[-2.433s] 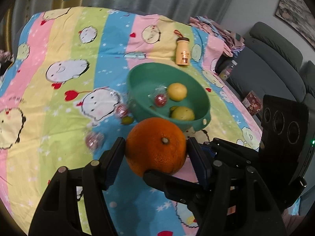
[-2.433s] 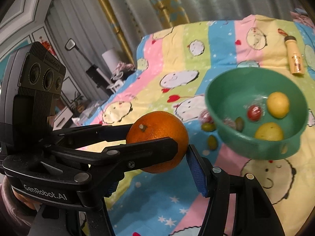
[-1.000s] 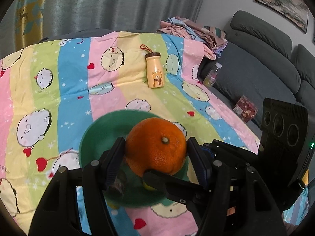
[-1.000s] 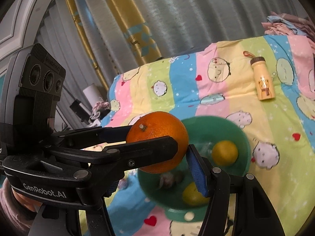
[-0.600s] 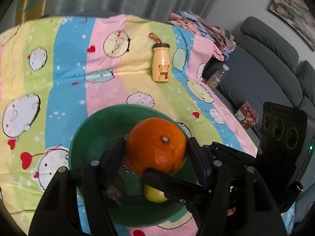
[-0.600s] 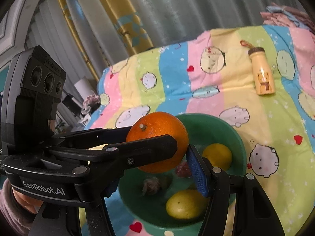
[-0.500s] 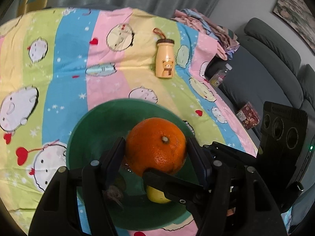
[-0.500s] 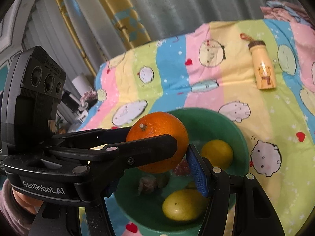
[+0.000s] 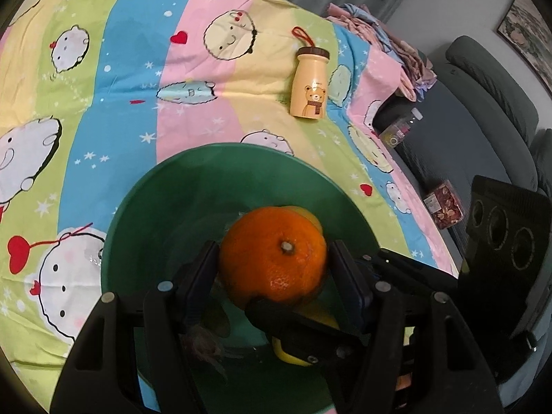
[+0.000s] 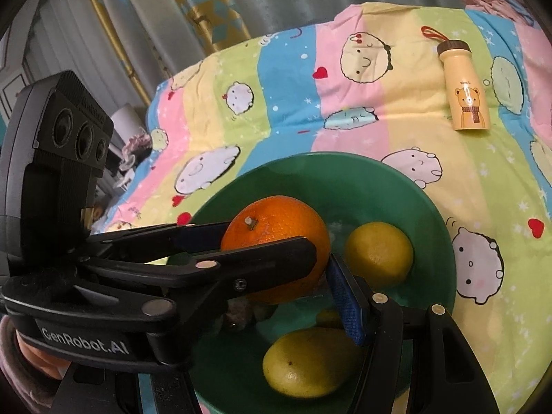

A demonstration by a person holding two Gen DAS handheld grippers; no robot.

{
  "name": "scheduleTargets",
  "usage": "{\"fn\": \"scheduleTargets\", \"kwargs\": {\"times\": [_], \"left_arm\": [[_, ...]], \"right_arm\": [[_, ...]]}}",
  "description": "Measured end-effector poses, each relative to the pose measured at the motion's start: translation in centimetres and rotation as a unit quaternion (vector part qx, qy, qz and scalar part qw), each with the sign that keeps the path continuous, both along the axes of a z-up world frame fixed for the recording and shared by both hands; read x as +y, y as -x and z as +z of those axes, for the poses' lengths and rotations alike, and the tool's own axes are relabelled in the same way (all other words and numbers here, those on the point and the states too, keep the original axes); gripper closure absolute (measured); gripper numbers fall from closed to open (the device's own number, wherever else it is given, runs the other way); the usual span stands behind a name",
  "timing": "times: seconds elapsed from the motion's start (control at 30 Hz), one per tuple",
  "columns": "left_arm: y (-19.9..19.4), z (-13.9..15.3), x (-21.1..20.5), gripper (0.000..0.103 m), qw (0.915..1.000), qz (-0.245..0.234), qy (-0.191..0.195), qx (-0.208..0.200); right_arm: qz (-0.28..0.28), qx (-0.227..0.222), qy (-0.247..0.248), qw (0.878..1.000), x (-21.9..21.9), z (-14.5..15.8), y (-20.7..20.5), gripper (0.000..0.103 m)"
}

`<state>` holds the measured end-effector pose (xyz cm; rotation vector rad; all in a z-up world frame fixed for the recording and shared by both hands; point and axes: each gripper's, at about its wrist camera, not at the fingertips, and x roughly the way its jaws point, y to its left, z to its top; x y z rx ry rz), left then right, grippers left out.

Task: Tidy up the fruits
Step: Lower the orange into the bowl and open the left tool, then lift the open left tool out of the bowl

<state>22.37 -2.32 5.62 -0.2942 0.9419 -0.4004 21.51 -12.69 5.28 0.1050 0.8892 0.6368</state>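
Observation:
An orange point(image 9: 272, 258) hangs just above the inside of a green bowl point(image 9: 172, 207), pinched by both grippers at once. My left gripper point(image 9: 274, 265) is shut on its sides, pads against the peel. My right gripper point(image 10: 276, 269) comes in crosswise and is also shut on the orange point(image 10: 276, 231); only its blue right pad point(image 10: 345, 296) shows, the other is hidden behind the left gripper's fingers point(image 10: 262, 258). In the bowl point(image 10: 379, 179) lie two yellow lemons point(image 10: 379, 252) point(image 10: 310, 362) and some small wrapped pieces point(image 10: 238, 310).
The bowl stands on a striped cartoon bedsheet point(image 9: 120, 69). A cream bear bottle point(image 9: 308, 86) lies beyond the bowl. At the right are a pile of clothes point(image 9: 379, 27), a grey sofa point(image 9: 483, 120) and a small patterned box point(image 9: 445, 203).
Both grippers have come down and forward with the orange, from beside the bowl to just over its inside. The bowl now fills more of both views.

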Motion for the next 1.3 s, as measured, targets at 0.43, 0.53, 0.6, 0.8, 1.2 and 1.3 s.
{"fn": "scheduleTargets", "kwargs": {"times": [0.43, 0.53, 0.6, 0.8, 1.2, 1.3], "left_arm": [[0.0, -0.4, -0.6, 0.035, 0.9995, 0.002, -0.032, -0.003], [0.0, -0.4, -0.6, 0.035, 0.9994, 0.003, -0.036, -0.001], [0.1, -0.4, -0.7, 0.036, 0.9993, 0.004, -0.037, -0.001], [0.5, 0.5, -0.8, 0.024, 0.9987, 0.009, -0.047, -0.015], [3.2, 4.3, 2.5, 0.013, 0.997, 0.029, -0.051, -0.049], [5.2, 5.6, 5.2, 0.001, 0.9955, 0.045, -0.052, -0.065]], "right_arm": [[-0.002, -0.002, 0.025, 1.0, 0.8, -0.3, 0.2, 0.039], [-0.002, -0.002, 0.026, 1.0, 0.8, -0.3, 0.2, 0.039], [-0.002, -0.001, 0.026, 1.0, 0.9, -0.3, 0.2, 0.039], [-0.008, -0.008, 0.027, 1.0, 0.7, 0.2, 0.5, 0.039], [-0.038, -0.022, 0.005, 0.999, -2.0, 2.5, 2.6, 0.033], [-0.042, -0.035, -0.017, 0.998, -3.1, 3.4, 3.9, 0.028]]}}
